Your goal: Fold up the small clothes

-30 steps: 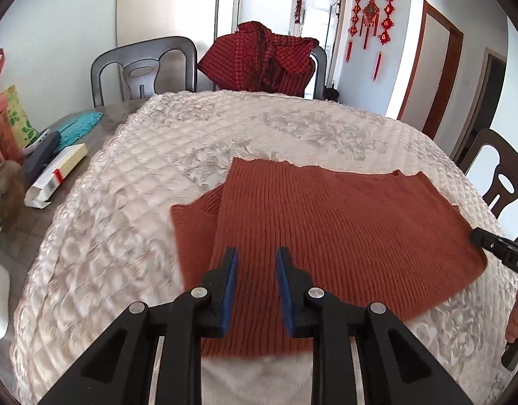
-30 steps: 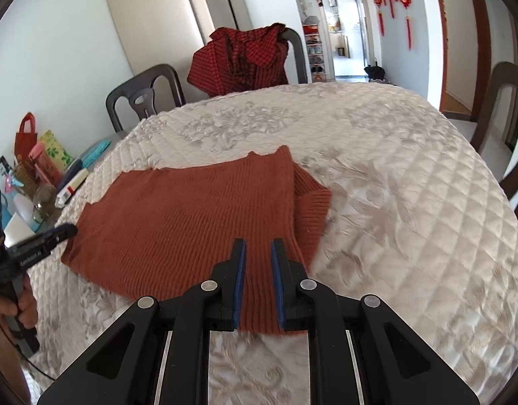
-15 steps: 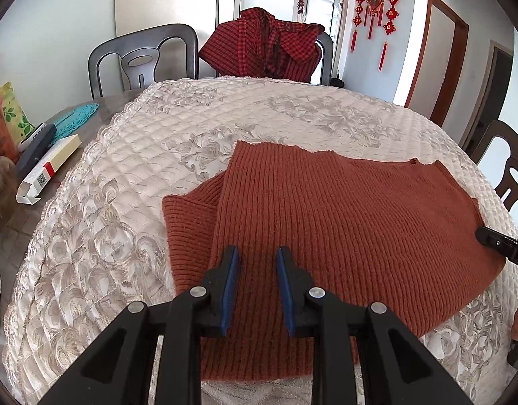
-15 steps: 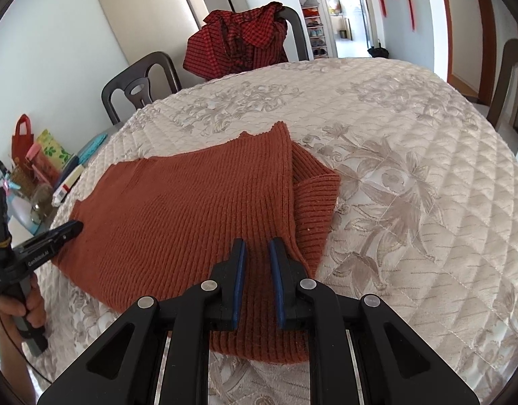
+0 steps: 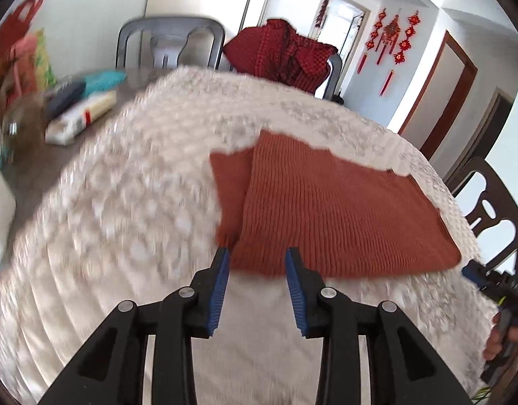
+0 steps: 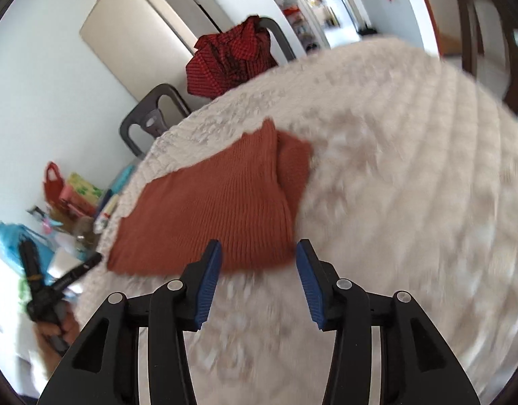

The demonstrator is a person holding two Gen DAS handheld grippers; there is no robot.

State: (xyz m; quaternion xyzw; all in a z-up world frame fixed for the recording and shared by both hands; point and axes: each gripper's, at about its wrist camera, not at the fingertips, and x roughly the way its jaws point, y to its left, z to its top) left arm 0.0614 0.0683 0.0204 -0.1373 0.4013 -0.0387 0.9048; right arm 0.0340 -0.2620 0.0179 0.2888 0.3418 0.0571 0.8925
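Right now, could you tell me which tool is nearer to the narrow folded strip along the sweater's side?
Left. The left tool, open, sits at the strip's near corner. The right tool, also open, faces the sweater's hem, with the strip farther off.

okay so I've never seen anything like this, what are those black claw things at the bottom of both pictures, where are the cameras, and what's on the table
Those are no robot arms: a person holds a two-finger clamp in each hand, and a fisheye camera on each one looks forward along its fingers. One picture comes from the left gripper, the other from the right gripper. In both, the blue-padded jaws stand open and hold nothing. Each camera also catches the other tool at its picture's edge. On the quilted cream cover lies a rust-red knitted garment, flat, with a second layer of it showing from under one side. A red checked garment hangs over a chair behind. Boxes and bags sit at the table's far side. Both pictures are blurred.
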